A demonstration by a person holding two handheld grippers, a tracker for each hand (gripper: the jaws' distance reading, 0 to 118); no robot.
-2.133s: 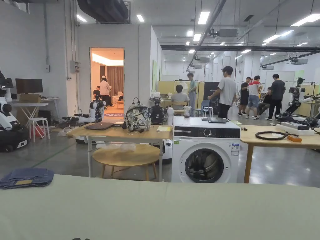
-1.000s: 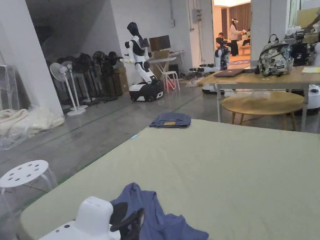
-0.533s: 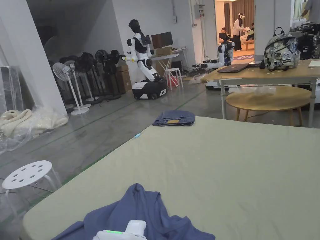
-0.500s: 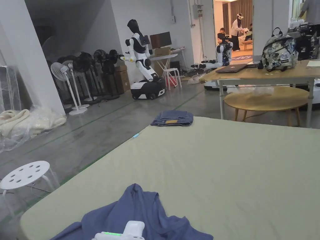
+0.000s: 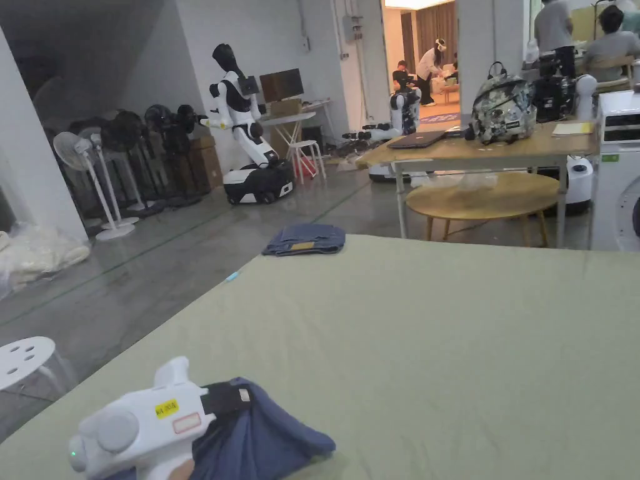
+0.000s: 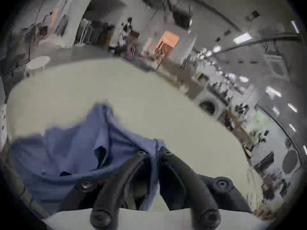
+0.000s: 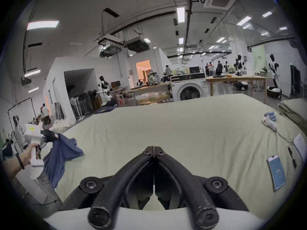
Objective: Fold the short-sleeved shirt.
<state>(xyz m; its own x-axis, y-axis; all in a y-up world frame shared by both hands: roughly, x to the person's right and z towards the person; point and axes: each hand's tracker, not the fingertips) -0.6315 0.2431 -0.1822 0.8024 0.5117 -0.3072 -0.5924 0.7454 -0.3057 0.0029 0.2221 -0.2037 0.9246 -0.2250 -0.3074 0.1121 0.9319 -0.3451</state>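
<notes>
Blue cloth, the short-sleeved shirt (image 6: pixel 79 152), lay bunched at the near left corner of the pale green table cover (image 5: pixel 437 350), and part of it hung over the table's edge in the right gripper view. The left gripper (image 6: pixel 153 152) had its two black jaws pressed on a fold of that shirt, the cloth running down between them in the left gripper view, though that view was blurred. In the head view the same gripper's white body (image 5: pixel 140 425) sat at the bottom left with the blue cloth spilling out just beside it. From the right gripper view the left hand (image 7: pixel 30 152) held that white handle out at the far left, with the shirt lifted at the pinch point and drooping below it. The right gripper (image 7: pixel 154 150) hovered over the bare middle of the cover, its jaws closed tip to tip with nothing between them, well apart from the shirt. A pair of folded jeans (image 5: pixel 305 239) rested at the far left corner of the cover. Toward the right edge in the right gripper view lay a blue card (image 7: pixel 276 172) and, farther back, a small white and blue item (image 7: pixel 269 120) that I could not make out. Beyond the table stood a round wooden table (image 5: pixel 484 197), a washing machine (image 7: pixel 189 88), a backpack (image 5: pixel 503 109) on a wooden desk, and a white humanoid robot (image 5: pixel 240 125) near a row of fans.
</notes>
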